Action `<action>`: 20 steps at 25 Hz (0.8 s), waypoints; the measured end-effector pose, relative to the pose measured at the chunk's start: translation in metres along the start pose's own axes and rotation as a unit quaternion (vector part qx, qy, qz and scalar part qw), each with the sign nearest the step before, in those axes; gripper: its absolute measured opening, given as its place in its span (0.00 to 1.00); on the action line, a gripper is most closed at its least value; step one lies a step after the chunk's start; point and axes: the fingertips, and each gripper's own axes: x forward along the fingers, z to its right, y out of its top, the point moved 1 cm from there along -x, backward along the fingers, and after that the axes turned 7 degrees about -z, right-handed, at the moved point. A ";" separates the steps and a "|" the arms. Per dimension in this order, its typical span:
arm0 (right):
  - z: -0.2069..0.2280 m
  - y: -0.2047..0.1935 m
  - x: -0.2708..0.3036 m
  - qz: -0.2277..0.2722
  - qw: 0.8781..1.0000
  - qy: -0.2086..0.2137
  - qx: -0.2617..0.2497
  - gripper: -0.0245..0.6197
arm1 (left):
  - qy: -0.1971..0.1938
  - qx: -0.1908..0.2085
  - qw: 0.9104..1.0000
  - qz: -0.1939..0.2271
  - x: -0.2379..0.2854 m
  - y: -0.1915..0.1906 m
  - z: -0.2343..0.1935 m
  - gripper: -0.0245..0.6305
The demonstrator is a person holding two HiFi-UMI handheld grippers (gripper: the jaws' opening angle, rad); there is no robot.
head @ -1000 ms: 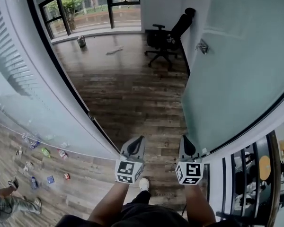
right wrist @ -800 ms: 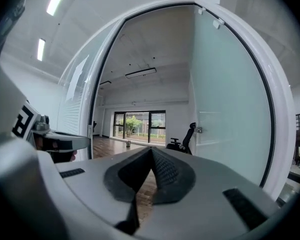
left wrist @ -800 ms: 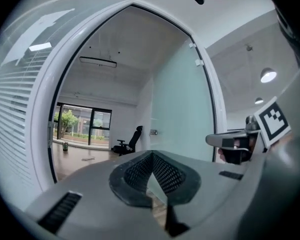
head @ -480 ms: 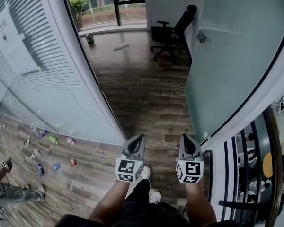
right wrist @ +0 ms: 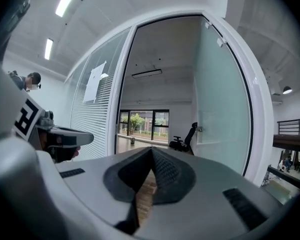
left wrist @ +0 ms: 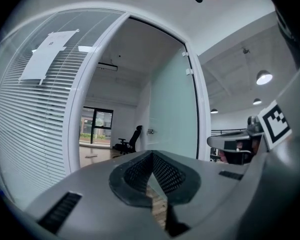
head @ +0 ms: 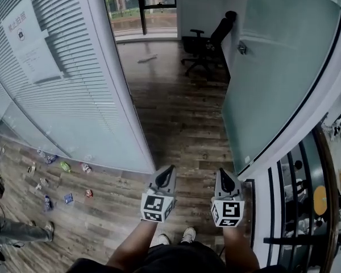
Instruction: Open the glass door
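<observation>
With jaws closed tip to tip on nothing, the left gripper and right gripper sit side by side at the doorway, while the glass door stands swung open ahead on their right, well apart from both.

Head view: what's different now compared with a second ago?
The person has taken a step: one shoe showed ahead, now both shoes sit side by side. The view has swung, bringing a paper sheet on the blinds wall into sight. Nothing was gripped or released. The left gripper and right gripper stay shut and empty; the glass door stays open.
</observation>
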 end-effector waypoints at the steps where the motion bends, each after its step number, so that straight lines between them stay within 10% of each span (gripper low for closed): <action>1: -0.007 0.002 -0.004 0.001 1.000 -0.003 0.000 0.06 | -0.002 0.001 1.000 0.000 -0.007 0.000 -0.004 0.04; 20: -0.103 0.005 -0.078 0.014 0.999 -0.032 -0.012 0.06 | -0.025 0.015 1.000 0.010 -0.130 -0.016 -0.029 0.04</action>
